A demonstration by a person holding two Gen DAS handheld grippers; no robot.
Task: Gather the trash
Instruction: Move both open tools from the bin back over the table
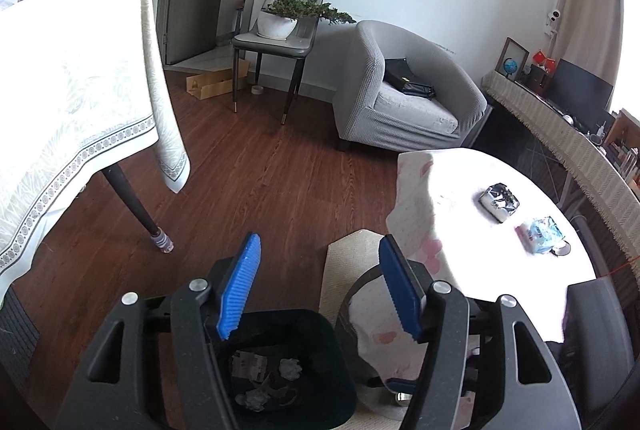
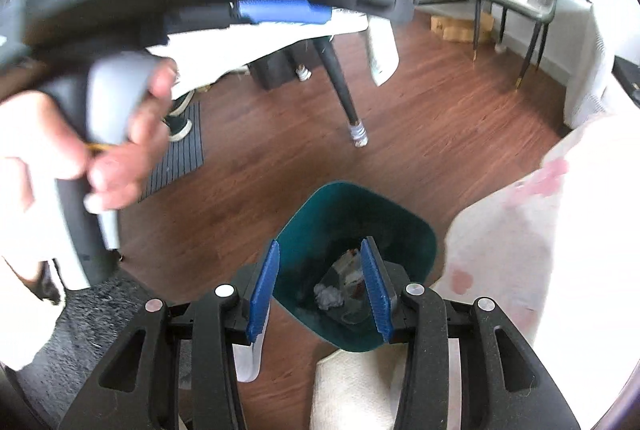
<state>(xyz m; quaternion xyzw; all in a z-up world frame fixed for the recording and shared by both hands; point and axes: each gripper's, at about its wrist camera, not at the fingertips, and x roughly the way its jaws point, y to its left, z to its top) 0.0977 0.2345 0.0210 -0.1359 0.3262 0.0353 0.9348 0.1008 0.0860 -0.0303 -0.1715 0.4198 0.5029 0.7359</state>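
In the left wrist view, the left tongs (image 1: 320,286) hang with their blue pads apart and nothing between them, above the dark bin (image 1: 280,370) on the wooden floor, which already holds crumpled paper (image 1: 290,368) and flattened wrappers. Empty tongs over a bin with litter in it suggest a piece has gone in here. To the right, the round tabletop (image 1: 480,230) still carries a crushed silver packet (image 1: 499,200) and, near it but not touching, a blue-and-white wrapper (image 1: 541,234), probably the trash left to fetch. In the right wrist view, the right tongs (image 2: 322,290) also stand apart and hold nothing, pointing down over the same teal-walled bin (image 2: 352,213), where a white paper ball (image 2: 330,297) lies at the bottom. The person's left hand (image 2: 100,133) grips the handle of the other tool at upper left, close enough that the two tools seem to be working over one bin.
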